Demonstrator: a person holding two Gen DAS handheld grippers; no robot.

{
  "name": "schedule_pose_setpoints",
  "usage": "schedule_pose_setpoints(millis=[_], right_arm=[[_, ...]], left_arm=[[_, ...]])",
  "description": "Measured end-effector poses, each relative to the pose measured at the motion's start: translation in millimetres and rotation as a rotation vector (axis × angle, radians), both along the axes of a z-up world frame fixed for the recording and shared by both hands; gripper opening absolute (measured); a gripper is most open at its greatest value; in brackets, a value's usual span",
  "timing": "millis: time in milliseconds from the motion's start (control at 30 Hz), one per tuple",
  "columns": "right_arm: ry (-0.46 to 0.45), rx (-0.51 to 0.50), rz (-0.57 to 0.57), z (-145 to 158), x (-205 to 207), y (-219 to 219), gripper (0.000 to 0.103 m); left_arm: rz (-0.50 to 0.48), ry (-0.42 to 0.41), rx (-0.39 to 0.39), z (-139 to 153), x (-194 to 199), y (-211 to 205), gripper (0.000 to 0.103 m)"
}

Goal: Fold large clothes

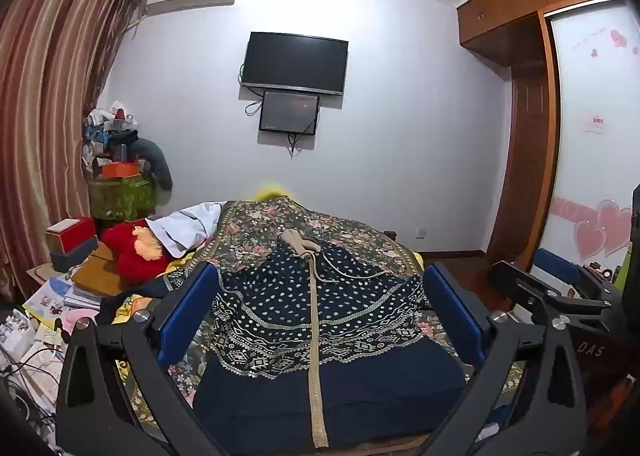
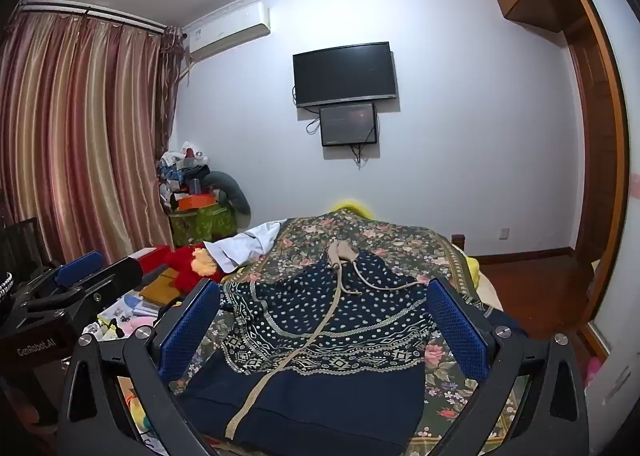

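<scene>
Green box [image 2: 202,225] holds piled clutter [image 2: 188,172], contents hard to tell.

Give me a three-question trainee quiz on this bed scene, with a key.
1. True or false: the left claw is shut on the navy patterned garment.
2. What lies along the garment's middle? A) beige band B) red belt C) zip
3. Fill in: the garment lies on a ____ bedspread.

Key: 1 false, both the left and the right claw stand open, holding nothing; 2 A; 3 floral.
</scene>
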State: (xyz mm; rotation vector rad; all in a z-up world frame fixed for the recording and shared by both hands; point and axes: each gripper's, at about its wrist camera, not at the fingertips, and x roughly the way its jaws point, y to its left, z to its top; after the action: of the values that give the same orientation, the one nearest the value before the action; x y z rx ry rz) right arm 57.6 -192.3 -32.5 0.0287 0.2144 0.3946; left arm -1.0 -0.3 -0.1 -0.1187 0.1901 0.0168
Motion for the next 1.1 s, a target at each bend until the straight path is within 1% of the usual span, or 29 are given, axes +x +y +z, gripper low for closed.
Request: schedule_pose_setpoints(millis=[167, 300, 367, 533, 767, 1100], right_arm=[[-0.004, -0.002, 0.001, -1, 0, 1, 0.103], [-0.004, -0.005, 0.0, -1, 0, 4, 0.103], [-0.004, -0.006, 0.001, -1, 1, 4, 0.103], [-0.008, -0.006, 0.001, 1, 1, 5, 0.103], [-0.011, -0.007, 0.0, 0, -1, 8, 0.103], [-0.015, -0.009, -0.001, 2, 4, 6, 0.103]], left_arm=[[-0.023, 0.019, -0.022, 0, -2, 1, 0.103], [-0.011, 0.02, -0.034, 2, -7, 15, 0.103], [-0.007, 0.032, -0.022, 0, 1, 10, 0.103], [-0.002, 0.033, -0.019, -1, 4, 9, 0.103], [-0.006, 0.031, -0.018, -2, 4, 9, 0.103], [-0.006, 0.02, 0.002, -3, 4, 2, 0.103]])
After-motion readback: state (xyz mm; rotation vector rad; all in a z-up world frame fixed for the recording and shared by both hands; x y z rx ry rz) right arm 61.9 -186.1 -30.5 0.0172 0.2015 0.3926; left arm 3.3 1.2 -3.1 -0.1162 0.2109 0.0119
